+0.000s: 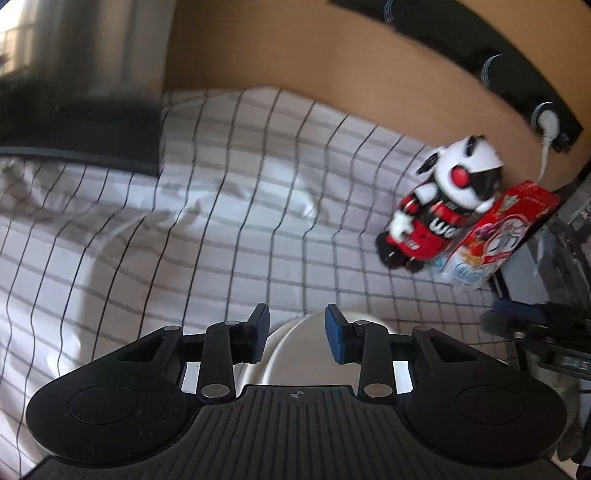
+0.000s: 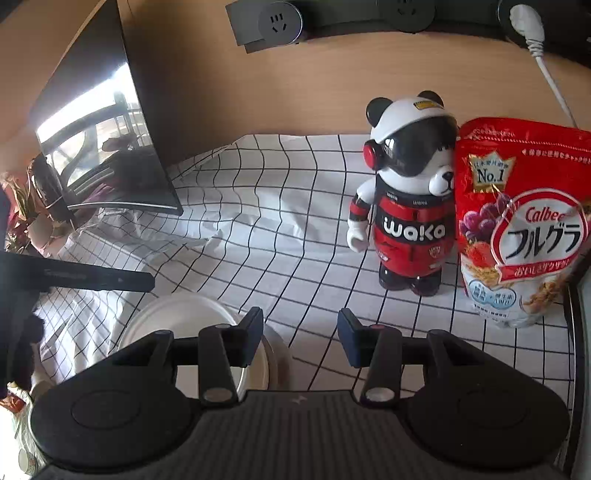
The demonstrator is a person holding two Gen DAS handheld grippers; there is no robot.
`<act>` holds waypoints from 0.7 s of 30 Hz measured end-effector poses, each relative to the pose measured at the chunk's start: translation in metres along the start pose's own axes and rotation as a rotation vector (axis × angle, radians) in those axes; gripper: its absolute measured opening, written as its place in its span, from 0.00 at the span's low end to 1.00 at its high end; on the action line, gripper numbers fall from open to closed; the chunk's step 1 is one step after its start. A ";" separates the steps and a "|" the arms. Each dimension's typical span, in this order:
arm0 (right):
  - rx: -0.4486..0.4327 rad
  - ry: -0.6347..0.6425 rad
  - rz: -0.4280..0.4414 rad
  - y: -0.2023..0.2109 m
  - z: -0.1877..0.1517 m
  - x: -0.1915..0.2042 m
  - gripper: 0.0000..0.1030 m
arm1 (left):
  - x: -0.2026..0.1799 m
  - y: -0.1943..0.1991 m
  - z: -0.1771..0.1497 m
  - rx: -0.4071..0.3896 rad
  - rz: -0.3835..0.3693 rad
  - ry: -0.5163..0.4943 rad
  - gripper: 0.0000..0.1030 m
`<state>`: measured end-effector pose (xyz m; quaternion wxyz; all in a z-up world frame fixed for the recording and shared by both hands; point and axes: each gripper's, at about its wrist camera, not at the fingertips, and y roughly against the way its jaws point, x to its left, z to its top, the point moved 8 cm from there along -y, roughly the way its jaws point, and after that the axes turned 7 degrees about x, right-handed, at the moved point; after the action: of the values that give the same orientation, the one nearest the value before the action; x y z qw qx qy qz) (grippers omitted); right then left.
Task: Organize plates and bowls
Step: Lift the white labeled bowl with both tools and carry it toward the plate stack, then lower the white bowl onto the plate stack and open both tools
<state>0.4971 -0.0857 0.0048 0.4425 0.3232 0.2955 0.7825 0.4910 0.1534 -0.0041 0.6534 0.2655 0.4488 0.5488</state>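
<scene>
A white plate [image 2: 184, 317] rests on a white bowl [image 2: 281, 363] on the checkered cloth, at the lower left of the right wrist view. My right gripper [image 2: 301, 336] hangs just right of that stack, open, with only cloth between its fingers; its left finger overlaps the plate's rim. In the left wrist view the same white dishes [image 1: 295, 354] show through the gap of my left gripper [image 1: 296, 332] and spread behind its right finger. They lie lower than the pads. The left jaws stand apart, and the pads are not pressing on anything.
A panda figure [image 2: 410, 206] and a red cereal bag [image 2: 524, 221] stand at the back right. A dark monitor [image 2: 110, 129] leans at the back left. A black bar [image 2: 92, 277] reaches in from the left near the plate. A wooden wall with sockets [image 2: 280, 18] is behind.
</scene>
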 end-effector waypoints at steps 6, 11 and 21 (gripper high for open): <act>0.065 0.027 0.052 -0.026 -0.021 0.023 0.43 | 0.036 -0.032 -0.035 0.123 -0.090 0.124 0.31; 0.115 0.039 0.077 -0.044 -0.027 0.042 0.43 | 0.044 -0.038 -0.044 0.130 -0.135 0.166 0.31; 0.170 0.036 0.097 -0.065 -0.036 0.055 0.43 | 0.040 -0.044 -0.045 0.130 -0.159 0.151 0.32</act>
<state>0.4801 -0.0157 -0.0524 0.3696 0.3594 0.3528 0.7809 0.4727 0.1742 -0.0731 0.6405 0.2288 0.5510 0.4836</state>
